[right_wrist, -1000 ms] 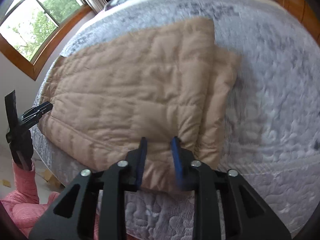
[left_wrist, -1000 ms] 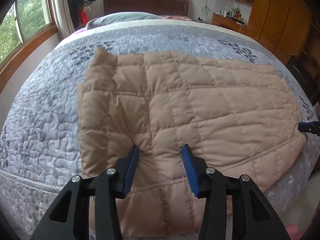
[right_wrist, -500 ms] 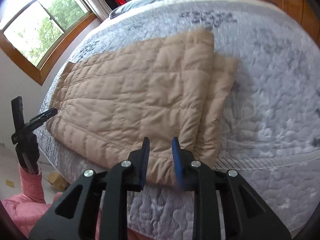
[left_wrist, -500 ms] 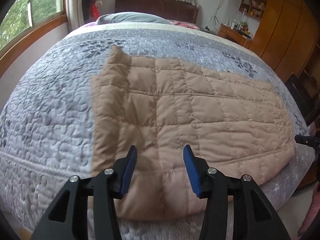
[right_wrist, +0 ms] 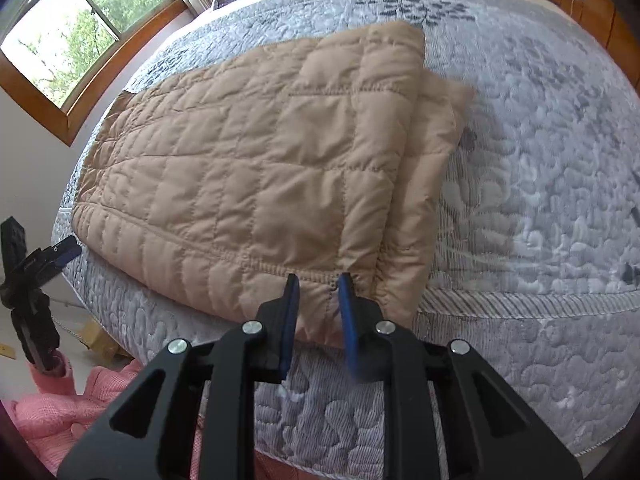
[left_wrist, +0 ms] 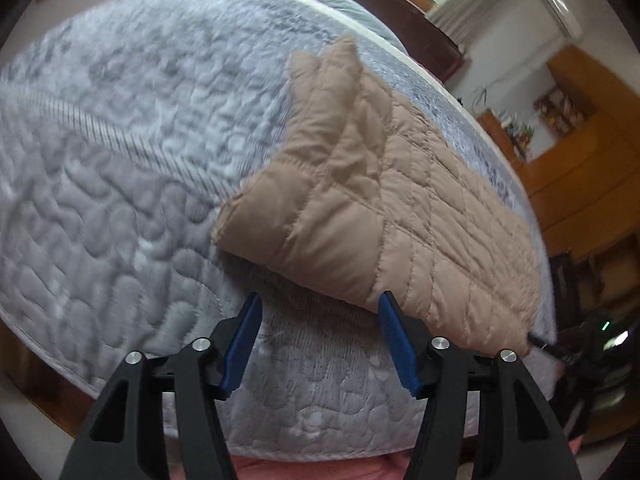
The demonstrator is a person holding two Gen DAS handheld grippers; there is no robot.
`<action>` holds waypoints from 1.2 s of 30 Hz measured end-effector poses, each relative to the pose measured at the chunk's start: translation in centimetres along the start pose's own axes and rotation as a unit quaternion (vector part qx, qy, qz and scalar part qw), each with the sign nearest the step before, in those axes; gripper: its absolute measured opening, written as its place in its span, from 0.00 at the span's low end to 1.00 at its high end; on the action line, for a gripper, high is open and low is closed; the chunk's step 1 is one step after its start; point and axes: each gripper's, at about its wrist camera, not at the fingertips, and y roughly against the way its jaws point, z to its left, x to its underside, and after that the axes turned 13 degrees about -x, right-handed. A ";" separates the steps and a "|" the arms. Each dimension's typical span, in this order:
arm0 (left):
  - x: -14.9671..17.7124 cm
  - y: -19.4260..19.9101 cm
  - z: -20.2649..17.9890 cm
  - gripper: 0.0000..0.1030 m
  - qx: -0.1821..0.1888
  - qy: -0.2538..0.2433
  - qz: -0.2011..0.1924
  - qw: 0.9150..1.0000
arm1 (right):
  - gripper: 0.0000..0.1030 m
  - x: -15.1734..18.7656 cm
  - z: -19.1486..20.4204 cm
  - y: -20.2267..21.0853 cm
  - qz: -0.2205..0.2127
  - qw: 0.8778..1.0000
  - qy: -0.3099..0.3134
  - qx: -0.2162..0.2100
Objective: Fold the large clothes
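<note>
A tan quilted jacket (left_wrist: 380, 208) lies folded flat on the grey quilted bed (left_wrist: 120, 184). My left gripper (left_wrist: 320, 308) is open and empty, low at the bed's near edge, just short of the jacket's near-left corner. In the right wrist view the jacket (right_wrist: 260, 168) spreads across the bed (right_wrist: 540, 160) with a folded layer showing along its right side. My right gripper (right_wrist: 318, 284) is open with a narrow gap, its tips at the jacket's near hem. The left gripper (right_wrist: 60, 254) shows at the far left of that view.
A window (right_wrist: 68, 36) with a wooden frame is at the left. Wooden cupboards (left_wrist: 580, 184) stand along the right wall. A pillow (left_wrist: 344, 4) and dark headboard (left_wrist: 400, 12) are at the far end. A pink sleeve (right_wrist: 52, 404) is at lower left.
My left gripper has pulled back off the jacket and swung left and down to the bed edge, tilting. My right gripper has drawn back slightly toward the near hem and opened a little.
</note>
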 end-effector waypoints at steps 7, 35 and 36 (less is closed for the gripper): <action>-1.3 -2.4 2.4 0.59 0.092 0.121 -0.003 0.988 | 0.18 0.1 -0.7 -0.4 0.000 1.000 -0.001 -0.012; -1.3 -3.4 5.6 0.14 0.140 0.142 -0.050 0.979 | 0.16 -0.8 -1.9 -1.7 0.011 1.000 -0.018 -0.012; -1.3 -2.3 5.1 0.13 0.135 0.127 -0.068 0.980 | 0.16 -0.7 -1.9 -1.6 0.010 1.000 -0.022 -0.014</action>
